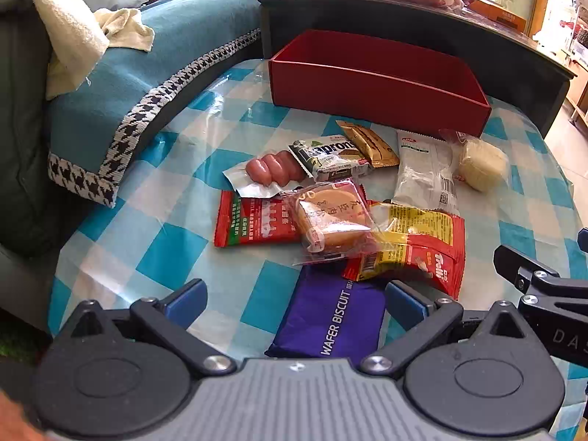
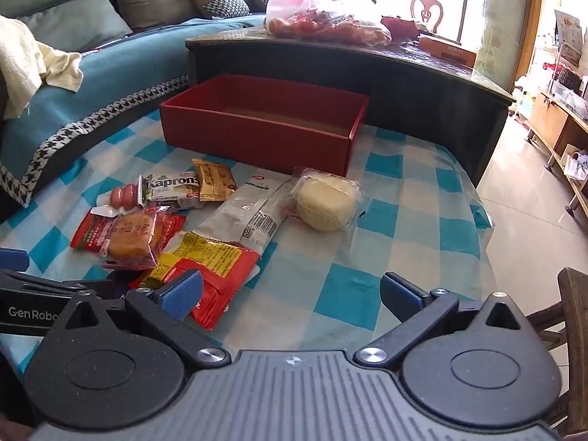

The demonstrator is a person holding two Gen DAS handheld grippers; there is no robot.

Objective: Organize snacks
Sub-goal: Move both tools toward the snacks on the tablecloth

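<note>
Left wrist: the left gripper (image 1: 294,301), jaws spread and empty, hovers over the wafer pack (image 1: 327,319), half hidden under it; nothing is boxed yet, I judge.

Right wrist: the right gripper (image 2: 290,294), equally spread, faces snacks (image 2: 220,213) mid-table; the red box (image 2: 264,121) sits at the far edge, its floor partly hidden.

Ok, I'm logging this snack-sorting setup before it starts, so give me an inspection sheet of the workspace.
Surface: checked blue-and-white tablecloth under clear film.
Job's things: red box empty; wafer biscuit pack, Kaprons pack, sausages, wrapped cake and other snacks loose in front of it.
Clutter: nothing seen.
Grippers: left gripper and right gripper open, holding nothing.
Cables: nothing seen.
Surroundings: sofa, dark table behind.
</note>
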